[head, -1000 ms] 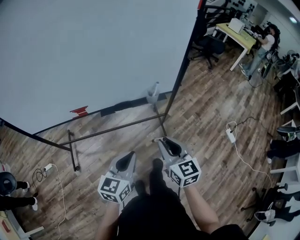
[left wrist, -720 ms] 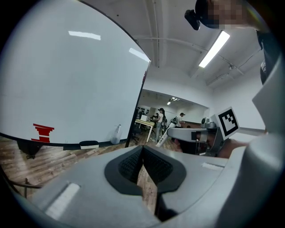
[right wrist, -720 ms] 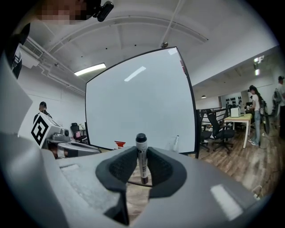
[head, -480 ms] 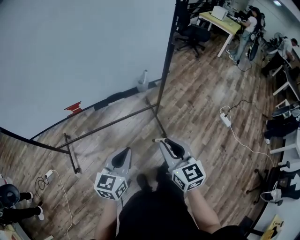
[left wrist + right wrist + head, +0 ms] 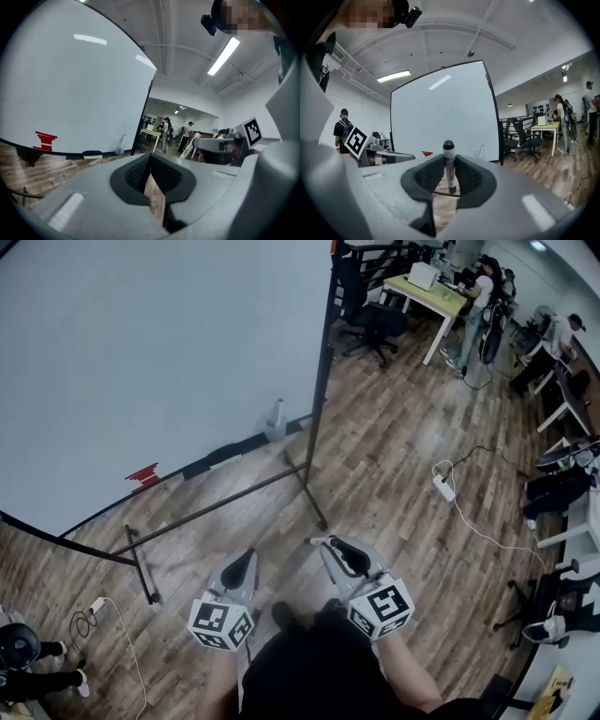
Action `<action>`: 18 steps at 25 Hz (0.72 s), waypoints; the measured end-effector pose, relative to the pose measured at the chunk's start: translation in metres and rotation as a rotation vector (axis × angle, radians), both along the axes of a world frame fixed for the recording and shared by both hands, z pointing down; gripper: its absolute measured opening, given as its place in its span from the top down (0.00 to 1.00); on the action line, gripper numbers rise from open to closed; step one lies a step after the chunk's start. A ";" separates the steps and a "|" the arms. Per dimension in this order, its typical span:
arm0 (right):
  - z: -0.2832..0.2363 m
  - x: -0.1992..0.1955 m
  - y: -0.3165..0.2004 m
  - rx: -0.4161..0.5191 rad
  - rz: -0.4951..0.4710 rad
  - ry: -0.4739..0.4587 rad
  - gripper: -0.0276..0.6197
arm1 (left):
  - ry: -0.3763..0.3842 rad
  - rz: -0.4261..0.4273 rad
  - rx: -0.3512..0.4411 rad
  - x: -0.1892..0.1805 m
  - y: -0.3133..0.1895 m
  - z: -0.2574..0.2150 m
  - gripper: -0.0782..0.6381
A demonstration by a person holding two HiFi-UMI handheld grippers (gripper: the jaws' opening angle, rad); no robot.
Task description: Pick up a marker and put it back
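Between right gripper point(image 5: 449, 161) jaws, upright marker point(image 5: 448, 149)

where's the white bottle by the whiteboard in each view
Head view: the bottle stands upper centre, at the foot of the whiteboard, near its right post.
Left gripper view: the bottle is left of centre, small, by the board's lower right corner.
Right gripper view: the bottle is tiny, just right of the marker held between the jaws.
Shared landmark: the red shape low on the board, left of the bottle in all three.
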State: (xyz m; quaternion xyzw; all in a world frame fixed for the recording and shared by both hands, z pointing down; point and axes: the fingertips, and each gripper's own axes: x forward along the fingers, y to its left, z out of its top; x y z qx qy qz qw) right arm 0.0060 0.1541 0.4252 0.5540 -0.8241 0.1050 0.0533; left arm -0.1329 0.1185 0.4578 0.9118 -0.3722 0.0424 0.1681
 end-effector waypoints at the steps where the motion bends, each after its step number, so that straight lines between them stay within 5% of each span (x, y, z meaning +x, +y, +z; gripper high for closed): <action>1: 0.001 0.001 -0.001 -0.001 0.006 -0.004 0.84 | 0.001 0.000 0.000 0.000 -0.001 0.000 0.88; 14: 0.002 -0.003 -0.015 -0.003 0.036 -0.013 0.84 | 0.005 0.014 -0.005 -0.008 -0.005 0.002 0.88; 18: 0.001 -0.001 -0.023 -0.003 0.028 -0.008 0.84 | -0.056 0.029 -0.017 0.001 -0.009 0.014 0.88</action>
